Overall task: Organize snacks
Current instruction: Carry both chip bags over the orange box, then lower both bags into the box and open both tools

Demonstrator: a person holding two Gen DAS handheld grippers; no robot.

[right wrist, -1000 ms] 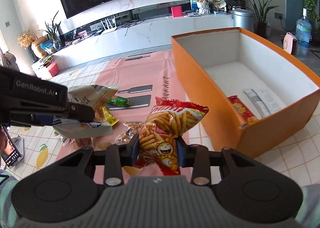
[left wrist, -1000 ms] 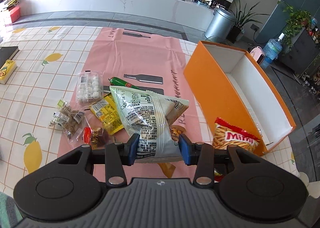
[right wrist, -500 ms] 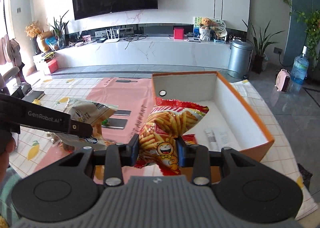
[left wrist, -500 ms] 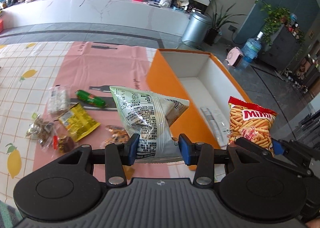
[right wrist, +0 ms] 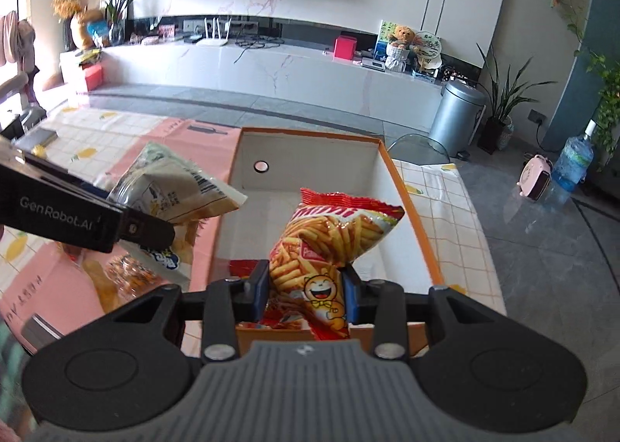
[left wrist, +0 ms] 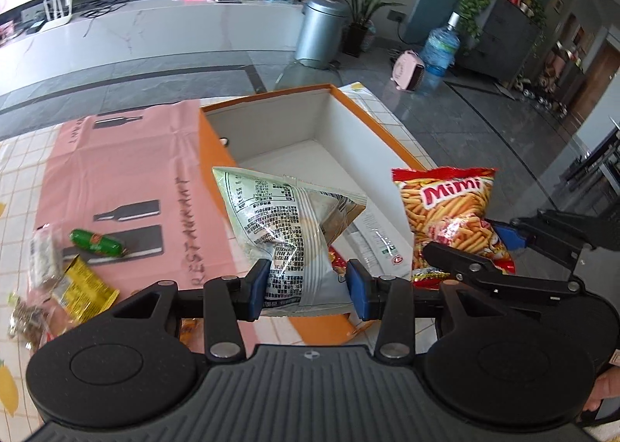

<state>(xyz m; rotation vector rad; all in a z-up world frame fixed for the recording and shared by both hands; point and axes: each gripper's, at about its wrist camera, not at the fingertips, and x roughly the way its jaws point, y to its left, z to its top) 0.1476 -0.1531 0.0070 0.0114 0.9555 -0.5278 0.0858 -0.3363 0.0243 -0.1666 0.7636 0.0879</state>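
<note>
The red snack bag (left wrist: 451,217), which stands over the right side of the orange box (left wrist: 211,155), carries the brand "Mimi" in white letters on a red band across its top. To the left of the orange box, the pink mat (left wrist: 116,171) shows "RESTAURANT" in dark capitals running along its length. The side of the left gripper (right wrist: 83,223), left of the orange box in the right wrist view, reads "GenRobot.AI". The white bag (left wrist: 286,225) over the box bears a printed table too small to read.
</note>
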